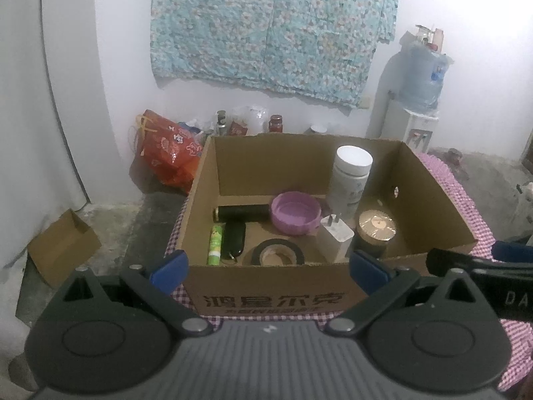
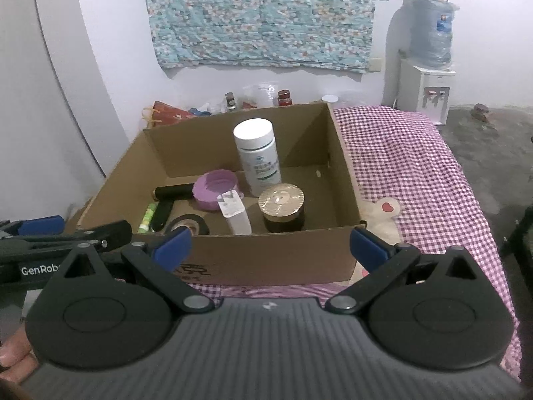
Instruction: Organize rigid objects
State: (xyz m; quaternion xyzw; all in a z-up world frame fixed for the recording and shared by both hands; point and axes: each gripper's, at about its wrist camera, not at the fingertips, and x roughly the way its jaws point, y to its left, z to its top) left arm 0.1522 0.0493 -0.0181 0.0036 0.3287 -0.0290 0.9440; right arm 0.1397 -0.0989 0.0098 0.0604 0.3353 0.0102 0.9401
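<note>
An open cardboard box [image 1: 433, 200] [image 2: 343, 173] sits on a purple checked cloth. Inside stand a white bottle [image 1: 349, 180] [image 2: 258, 156], a gold-lidded dark jar [image 1: 374, 231] [image 2: 283, 206] and a white charger plug [image 1: 334, 238] [image 2: 235, 213]. A purple round lid [image 1: 294, 213] [image 2: 216, 191], a black cylinder [image 1: 241, 213] [image 2: 173, 192], a green tube [image 1: 215, 240] [image 2: 148, 218], a black fob [image 1: 233, 240] and a black tape roll [image 1: 278, 253] [image 2: 188, 225] lie beside them. My left gripper [image 1: 269, 265] and right gripper [image 2: 269, 248] both hover open and empty before the box's near wall.
The checked cloth [image 2: 416, 166] spreads to the right of the box. A red bag [image 1: 166, 153], jars and bottles stand against the back wall. A water dispenser [image 2: 429, 76] stands at the right. A small cardboard box [image 1: 63, 246] lies on the floor at left.
</note>
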